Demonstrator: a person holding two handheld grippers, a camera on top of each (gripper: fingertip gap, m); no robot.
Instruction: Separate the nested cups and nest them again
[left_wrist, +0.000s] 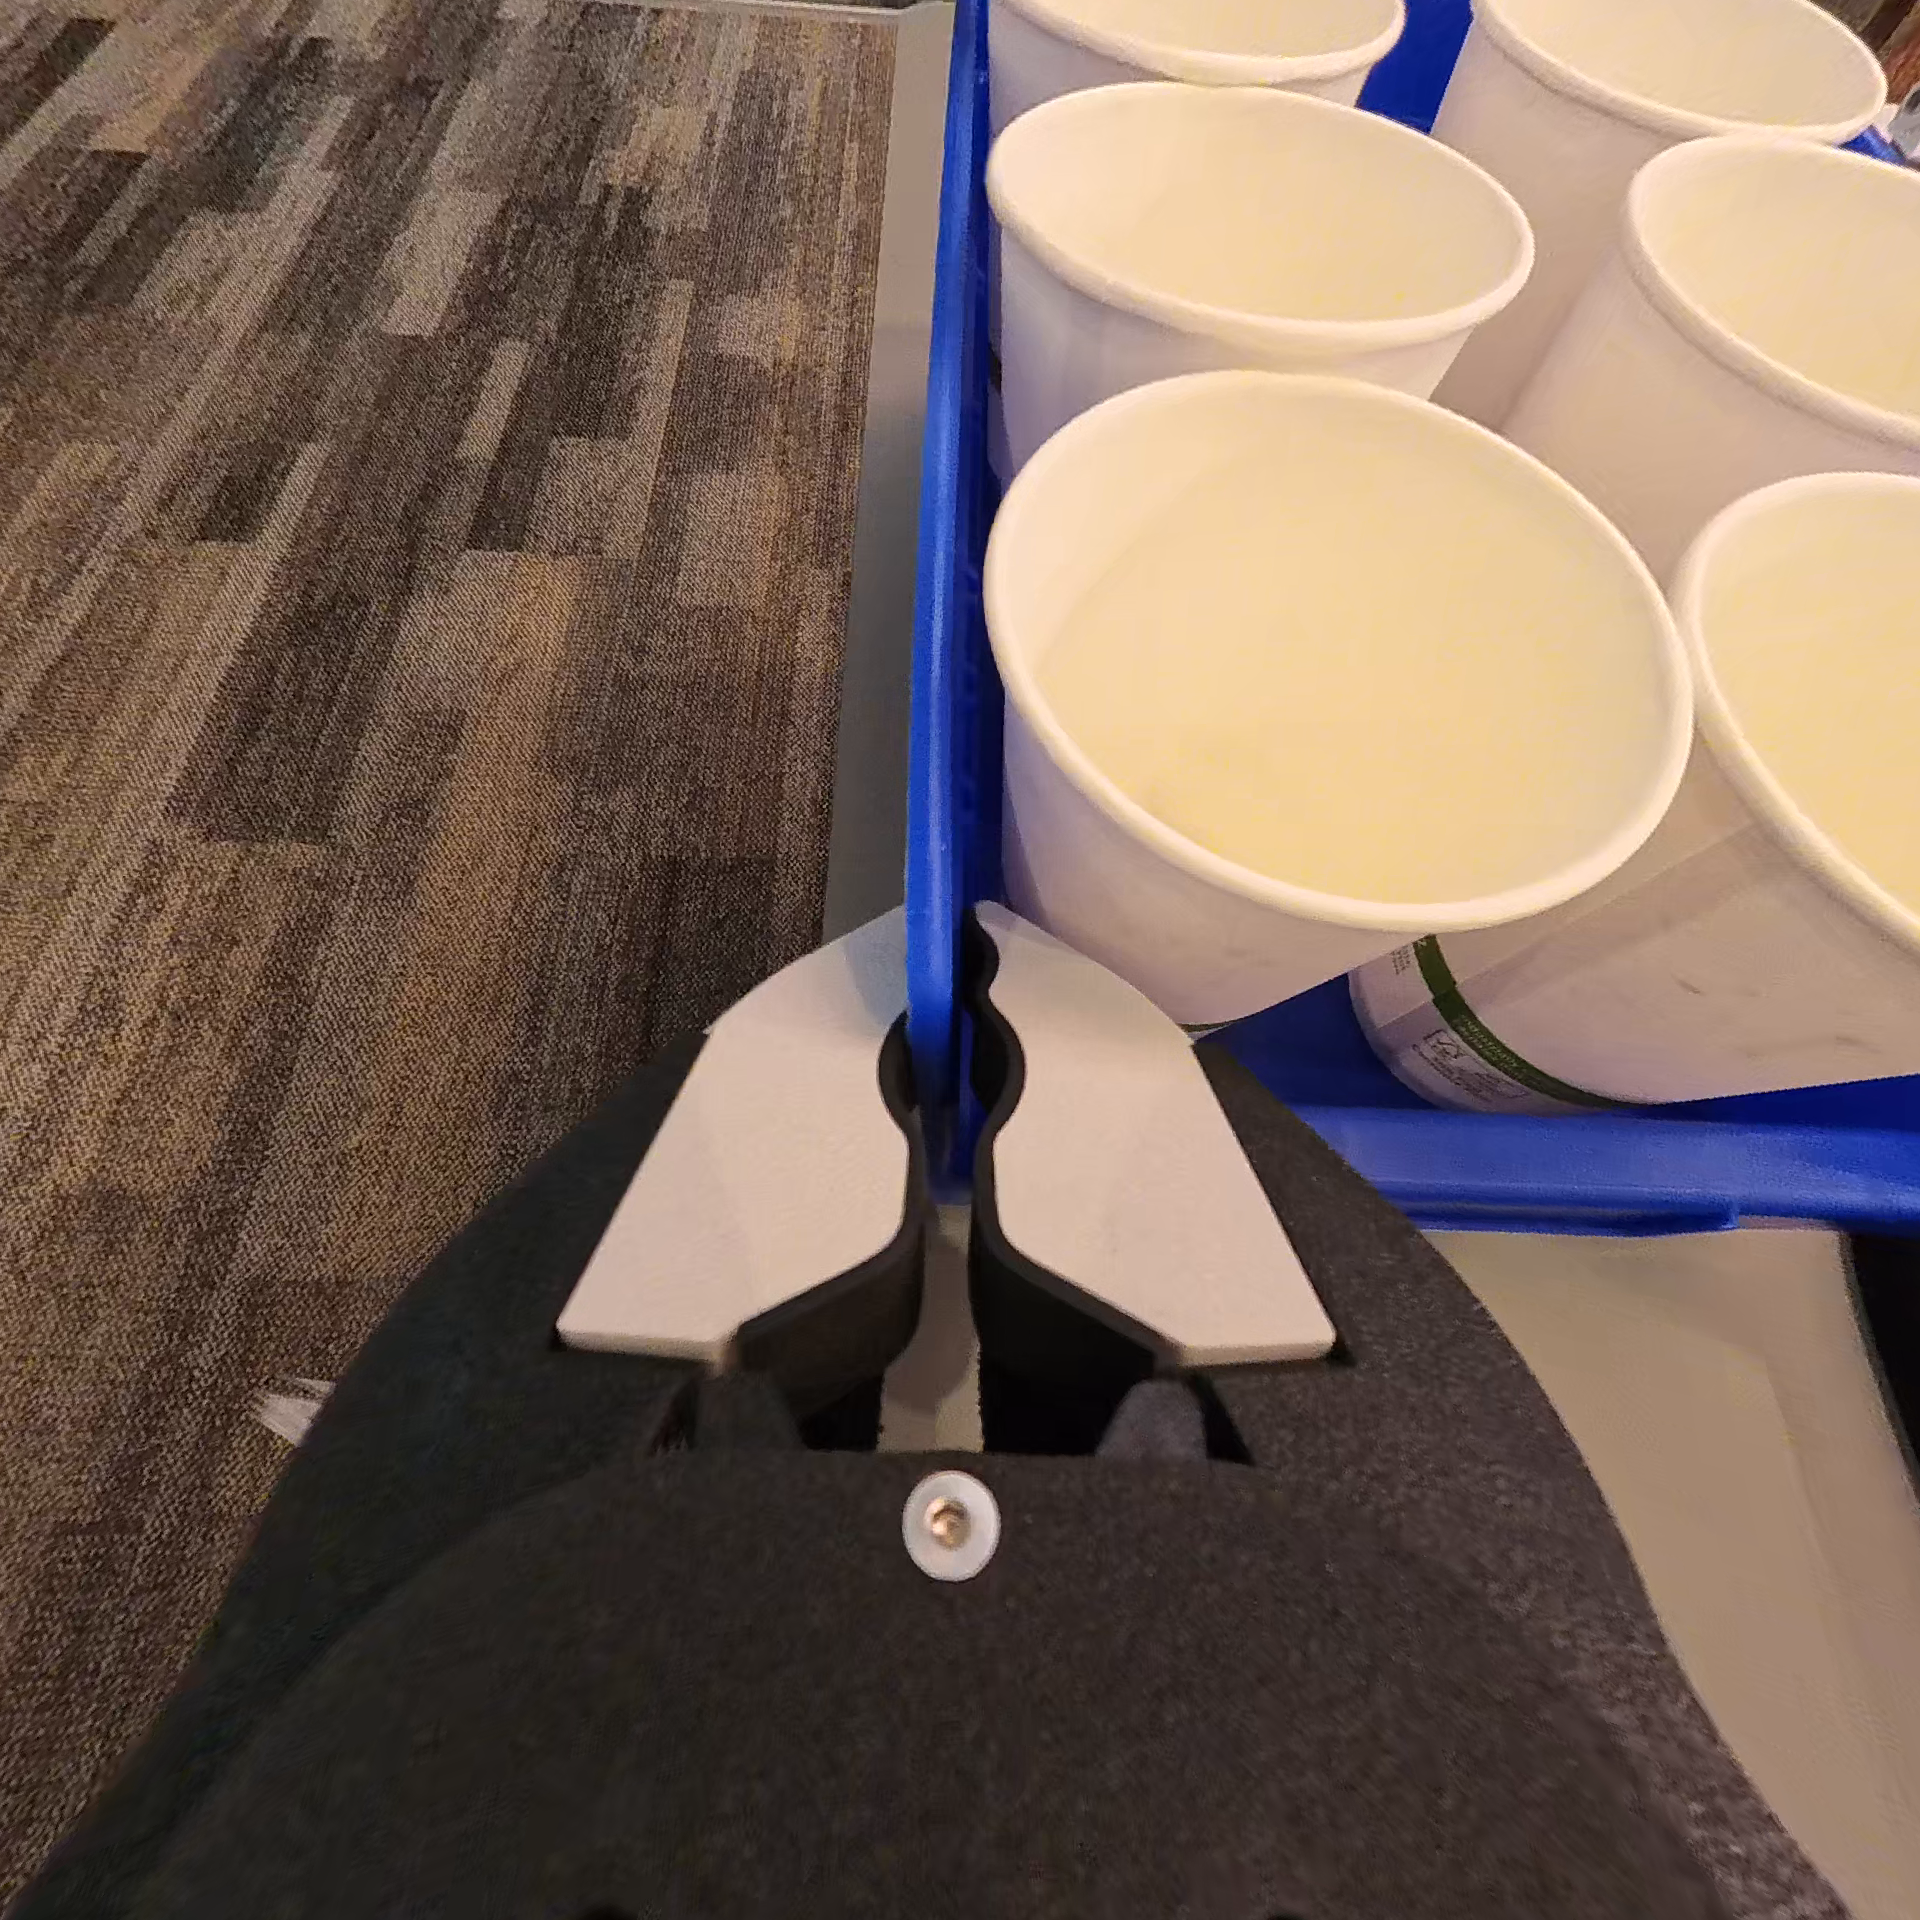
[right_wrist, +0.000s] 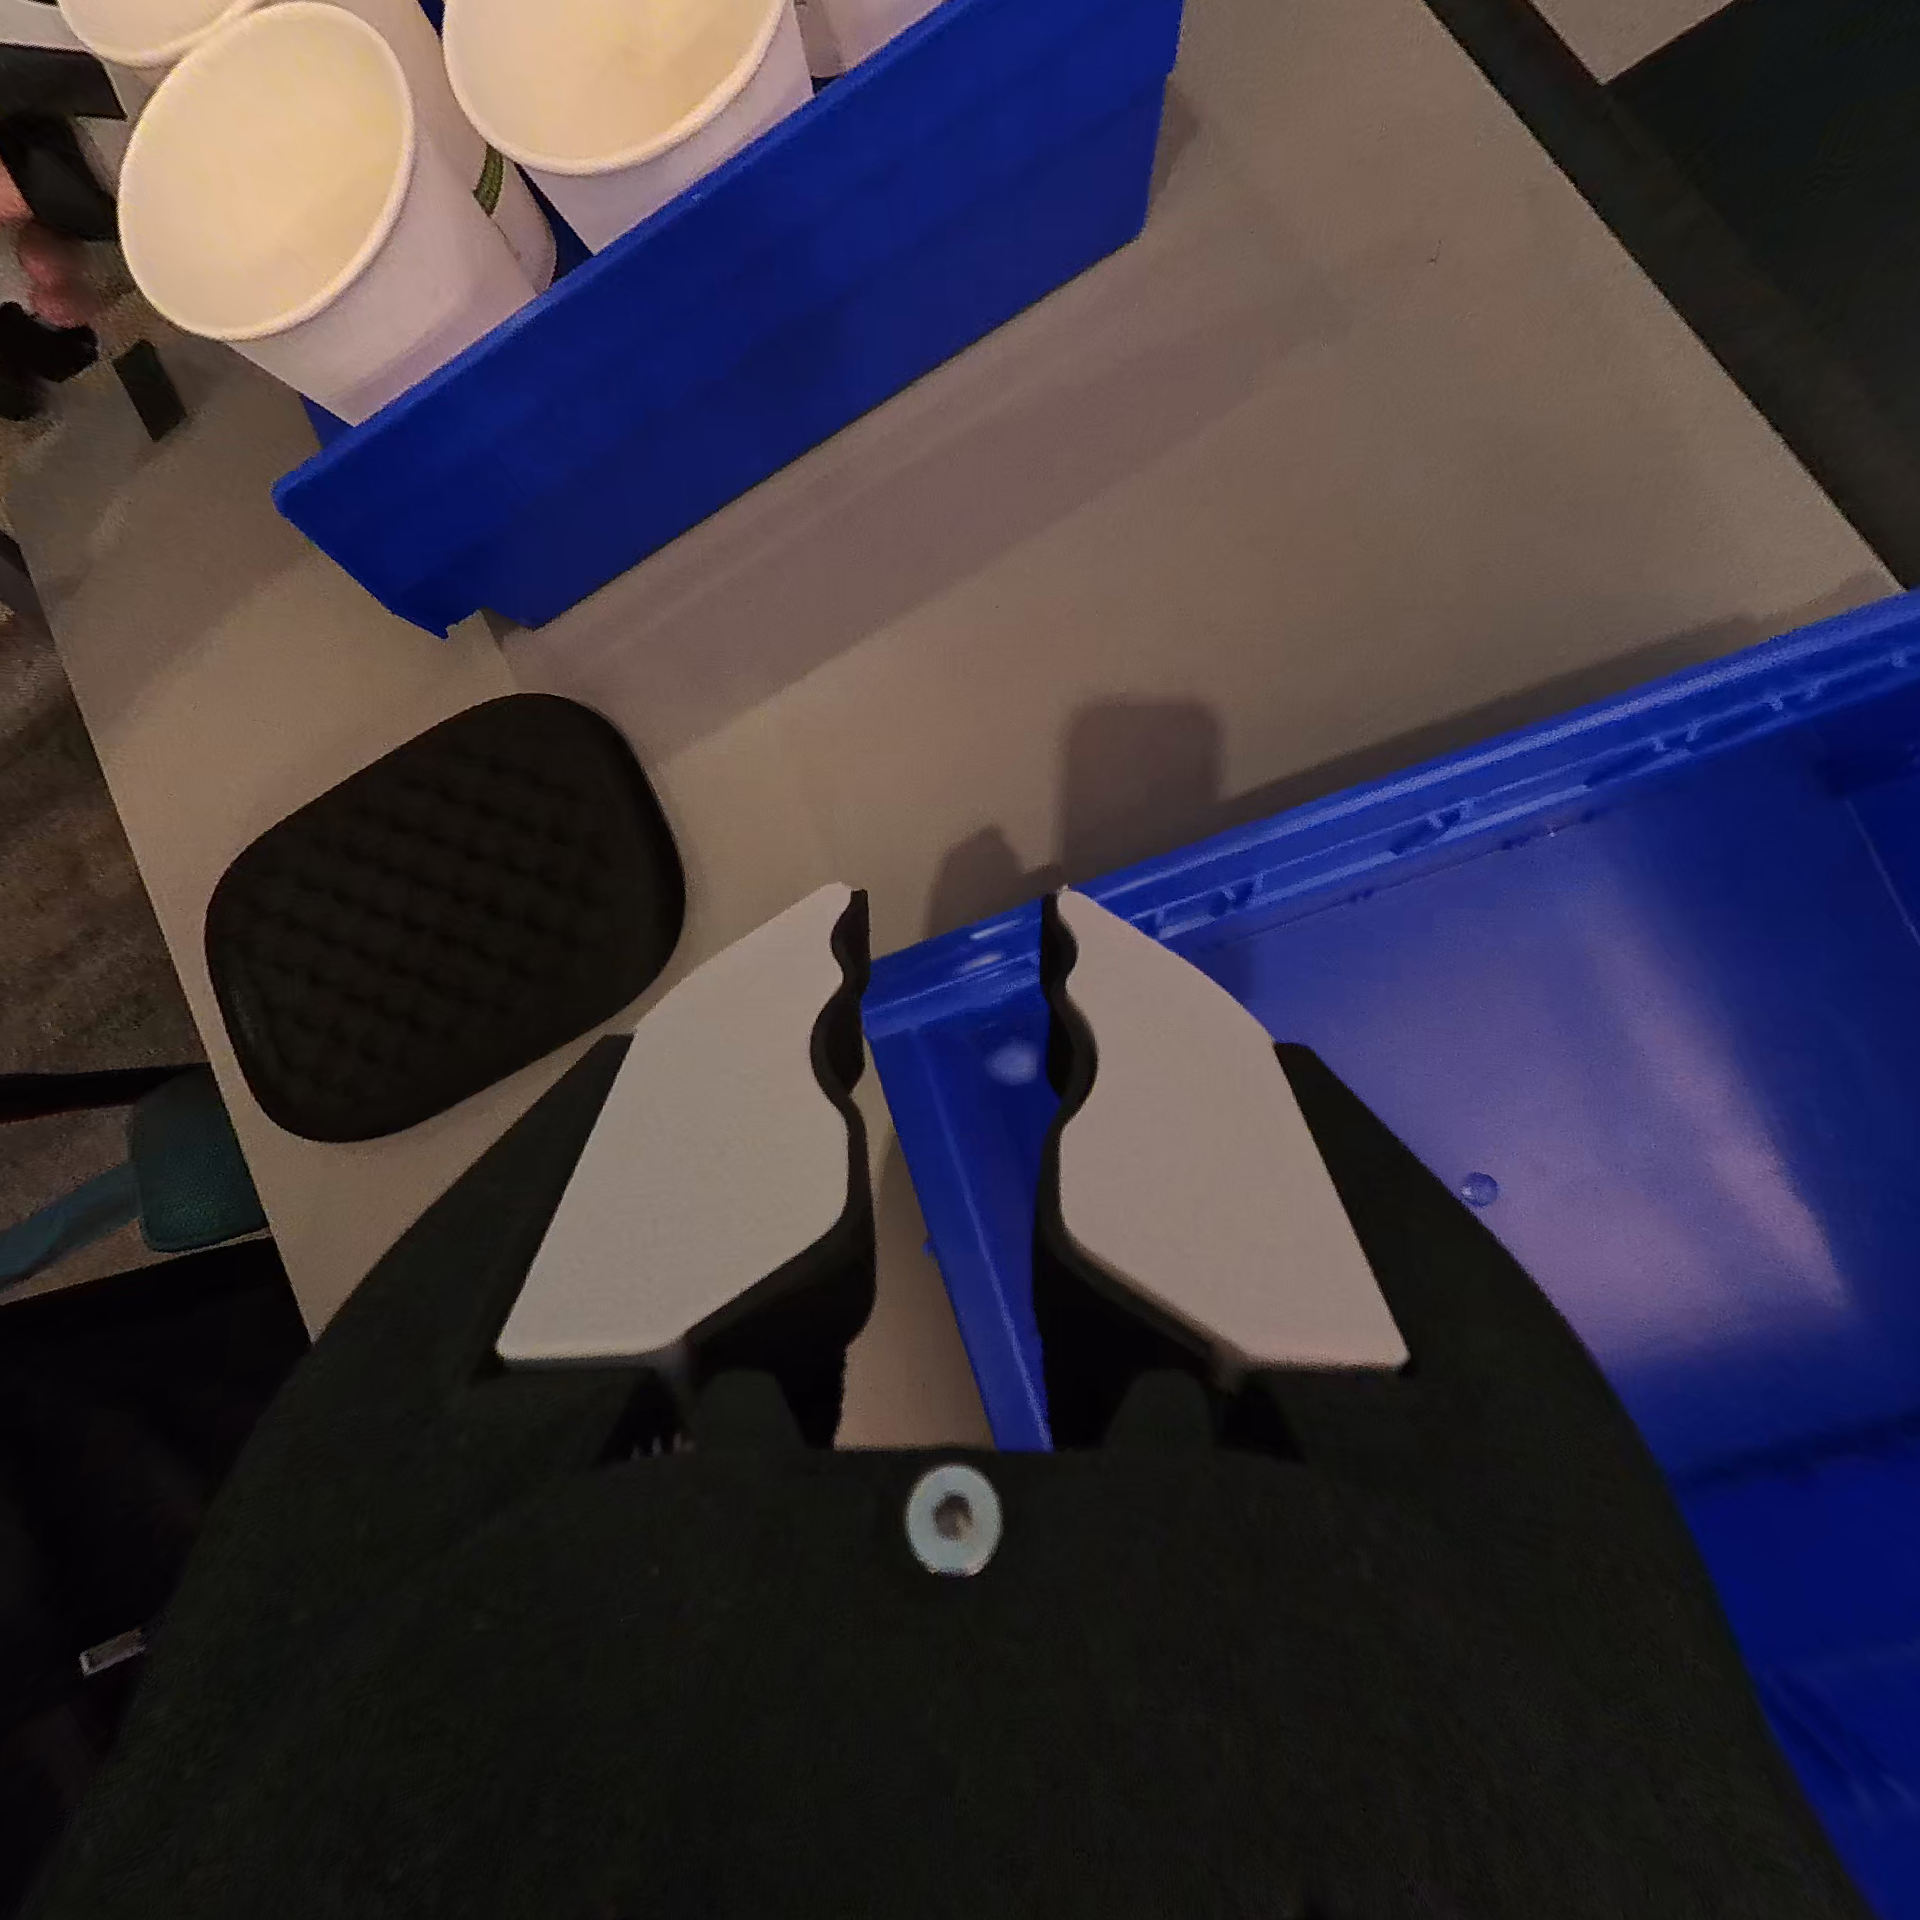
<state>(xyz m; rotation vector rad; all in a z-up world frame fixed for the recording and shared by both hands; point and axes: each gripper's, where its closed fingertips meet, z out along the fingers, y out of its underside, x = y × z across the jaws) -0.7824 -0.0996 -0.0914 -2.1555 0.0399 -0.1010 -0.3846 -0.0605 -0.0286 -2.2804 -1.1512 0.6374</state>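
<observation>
Several white paper cups stand in a blue bin (left_wrist: 940, 520); the nearest cup (left_wrist: 1330, 665) leans beside its left wall. My left gripper (left_wrist: 940, 920) is shut on that wall's top edge near the bin's front corner, one finger outside and one inside. In the right wrist view the same bin (right_wrist: 779, 312) with cups (right_wrist: 270, 177) stands at the far left. A second blue bin (right_wrist: 1558, 1039) shows no cups inside. My right gripper (right_wrist: 954, 899) is closed on this bin's near corner rim (right_wrist: 956, 997), which fills the space between the pads.
A black padded rest (right_wrist: 447, 914) lies on the grey table (right_wrist: 1039, 623) left of my right gripper. The table's left edge (left_wrist: 873, 416) drops to patterned carpet (left_wrist: 364, 623). A cup lying on its side with a green band (left_wrist: 1475, 1039) is in the bin's front.
</observation>
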